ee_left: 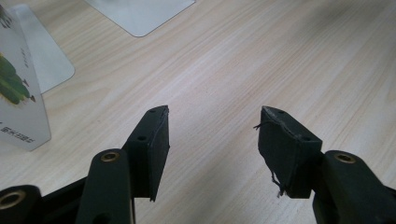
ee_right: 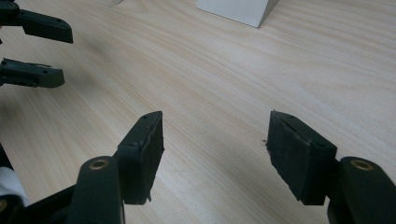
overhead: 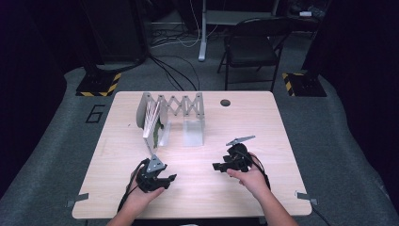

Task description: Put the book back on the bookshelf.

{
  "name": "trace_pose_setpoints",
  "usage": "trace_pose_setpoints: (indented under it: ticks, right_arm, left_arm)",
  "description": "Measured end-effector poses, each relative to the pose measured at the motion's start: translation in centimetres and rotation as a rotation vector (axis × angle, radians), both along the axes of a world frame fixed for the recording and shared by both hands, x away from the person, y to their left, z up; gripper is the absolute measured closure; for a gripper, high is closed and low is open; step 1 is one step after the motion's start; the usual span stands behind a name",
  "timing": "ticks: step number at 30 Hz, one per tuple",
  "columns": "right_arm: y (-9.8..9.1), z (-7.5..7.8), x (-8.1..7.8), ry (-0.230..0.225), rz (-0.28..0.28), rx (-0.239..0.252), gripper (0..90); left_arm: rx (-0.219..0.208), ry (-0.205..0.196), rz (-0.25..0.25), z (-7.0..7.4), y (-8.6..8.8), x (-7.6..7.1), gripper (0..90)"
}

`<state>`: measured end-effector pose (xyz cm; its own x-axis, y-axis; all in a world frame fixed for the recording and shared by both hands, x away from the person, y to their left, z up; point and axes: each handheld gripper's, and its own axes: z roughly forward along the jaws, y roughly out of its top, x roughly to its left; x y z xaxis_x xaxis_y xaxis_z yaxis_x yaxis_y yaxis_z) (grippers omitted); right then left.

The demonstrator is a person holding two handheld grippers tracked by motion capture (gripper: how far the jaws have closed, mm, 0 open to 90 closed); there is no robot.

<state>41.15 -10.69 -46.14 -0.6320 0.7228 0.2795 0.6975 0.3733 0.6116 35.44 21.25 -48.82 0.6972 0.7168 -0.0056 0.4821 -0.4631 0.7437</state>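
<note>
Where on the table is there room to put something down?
The right half of the table, beyond the right tongs, is bare wood, and so is the strip between the left tongs and the right ones. The far left is crowded: the folding rack stands there with a book in it.

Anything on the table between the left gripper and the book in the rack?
No: in the high view, bare table separates the left gripper from the book.

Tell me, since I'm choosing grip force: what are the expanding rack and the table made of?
The expanding rack looks like grey metal or plastic, matte, with crossed scissor slats; which one is unclear. The table looks like pale wood laminate, smooth, with printed straight grain.
</note>
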Motion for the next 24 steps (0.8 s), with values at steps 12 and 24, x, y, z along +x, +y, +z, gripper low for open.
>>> trace_pose_setpoints:
  ticks: [12,24]
  right_arm:
    - [0.1,-0.2,0.0,0.004,0.003,-0.017,36.2]
    - [0.2,-0.3,0.0,0.007,0.008,-0.023,36.0]
  left_arm:
    - [0.010,0.024,-0.022,-0.6,-0.7,0.1,43.0]
    - [0.038,0.046,-0.035,-1.3,-1.2,0.4,42.8]
